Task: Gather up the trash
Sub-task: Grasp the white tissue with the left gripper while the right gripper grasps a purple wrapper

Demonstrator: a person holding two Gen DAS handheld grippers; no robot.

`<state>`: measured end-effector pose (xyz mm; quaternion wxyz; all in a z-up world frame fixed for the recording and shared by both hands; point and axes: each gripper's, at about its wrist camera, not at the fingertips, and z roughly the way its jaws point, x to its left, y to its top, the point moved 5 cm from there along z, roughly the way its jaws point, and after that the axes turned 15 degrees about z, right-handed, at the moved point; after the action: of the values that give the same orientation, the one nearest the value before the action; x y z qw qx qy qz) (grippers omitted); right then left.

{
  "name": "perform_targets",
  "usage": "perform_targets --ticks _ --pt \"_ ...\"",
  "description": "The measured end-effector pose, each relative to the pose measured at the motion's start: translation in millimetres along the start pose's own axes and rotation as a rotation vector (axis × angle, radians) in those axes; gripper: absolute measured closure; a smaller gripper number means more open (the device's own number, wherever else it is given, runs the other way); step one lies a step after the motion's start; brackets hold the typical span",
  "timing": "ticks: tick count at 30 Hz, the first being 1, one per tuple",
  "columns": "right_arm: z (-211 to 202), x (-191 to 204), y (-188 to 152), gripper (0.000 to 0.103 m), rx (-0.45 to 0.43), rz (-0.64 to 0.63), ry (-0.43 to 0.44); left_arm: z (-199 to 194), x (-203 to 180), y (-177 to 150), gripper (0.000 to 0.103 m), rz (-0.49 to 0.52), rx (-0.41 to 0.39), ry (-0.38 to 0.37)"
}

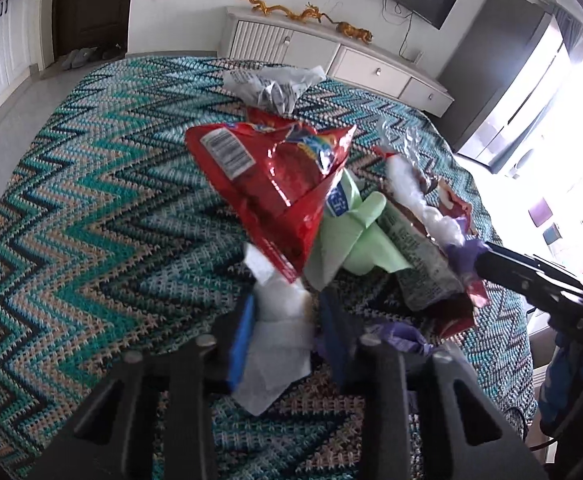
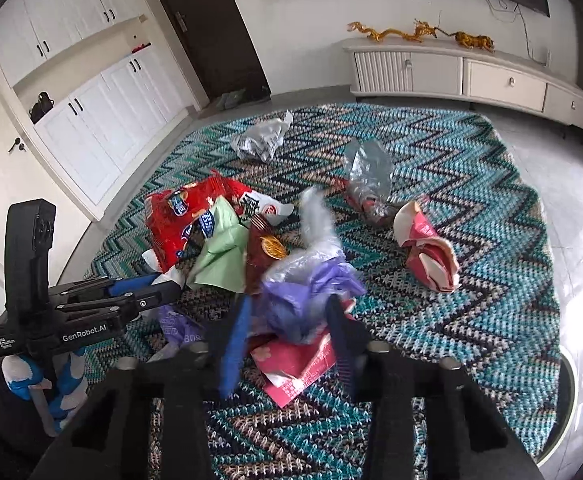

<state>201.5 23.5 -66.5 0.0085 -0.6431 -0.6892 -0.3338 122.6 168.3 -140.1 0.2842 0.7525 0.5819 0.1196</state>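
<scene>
On zigzag rug [image 2: 471,216]: L tool [image 1: 281,312] clamps white tissue [image 1: 279,332]; R tool [image 2: 287,320] clamps purple bag [image 2: 307,296].

A coarse, matt knitted cloth [image 2: 471,208] covers the table. On it lie a glossy, crinkled red foil snack bag [image 1: 275,184], matt pale green paper [image 2: 221,256], soft white tissue [image 1: 279,332], thin purple plastic film [image 2: 307,296] and crumpled silvery foil [image 2: 367,168]. The cabinet [image 2: 467,76] looks smooth, painted cream.
</scene>
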Motion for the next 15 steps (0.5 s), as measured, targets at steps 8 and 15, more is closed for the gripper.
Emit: perform_targets --ticks 8,15 --pt "-30.7 7.4 -0.4 0.083 -0.073 -0.016 0.072 -28.7 -4.6 -0.3 0.082 0.015 -0.07 0.02" --pt "-80.0 12.2 -11.6 0.083 -0.134 -0.021 0.139 -70.8 -22.4 1.0 0.082 0.034 -0.147 -0.001"
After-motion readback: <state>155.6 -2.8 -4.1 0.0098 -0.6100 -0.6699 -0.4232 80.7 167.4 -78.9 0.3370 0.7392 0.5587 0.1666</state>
